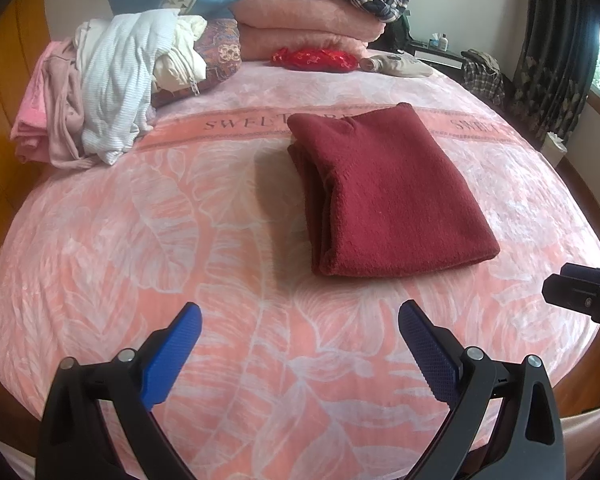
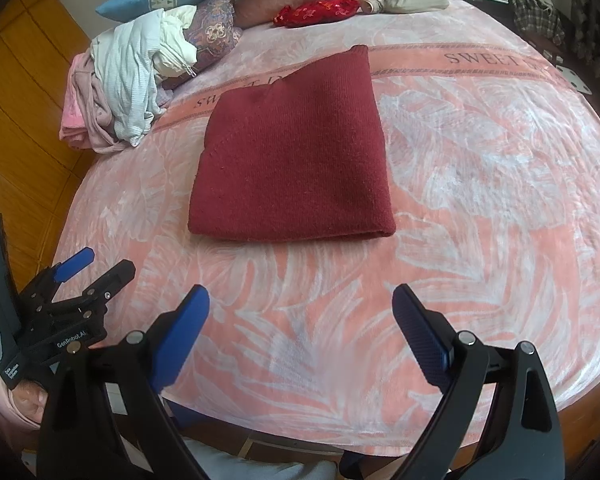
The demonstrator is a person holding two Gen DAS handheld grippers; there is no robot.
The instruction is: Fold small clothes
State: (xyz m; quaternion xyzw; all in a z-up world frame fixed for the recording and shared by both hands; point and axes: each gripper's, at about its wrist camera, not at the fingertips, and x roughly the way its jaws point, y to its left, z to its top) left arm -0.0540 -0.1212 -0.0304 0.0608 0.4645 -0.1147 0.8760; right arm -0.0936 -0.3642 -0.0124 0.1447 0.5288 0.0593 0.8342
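A dark red knit garment [image 1: 388, 192] lies folded into a neat rectangle in the middle of the pink bed; it also shows in the right wrist view [image 2: 296, 152]. My left gripper [image 1: 300, 316] is open and empty, held above the bed's near edge, short of the garment. My right gripper [image 2: 300, 300] is open and empty too, also short of the garment's near edge. The left gripper shows at the left of the right wrist view [image 2: 100, 268], and part of the right gripper shows at the right edge of the left wrist view [image 1: 580, 292].
A heap of unfolded white and pink clothes [image 1: 100, 92] lies at the bed's far left. Pillows and folded pink blankets [image 1: 304, 20] are stacked at the head, with a red pouch [image 1: 316, 58]. Wooden wall panels [image 2: 24, 92] stand left; curtains [image 1: 556, 52] hang right.
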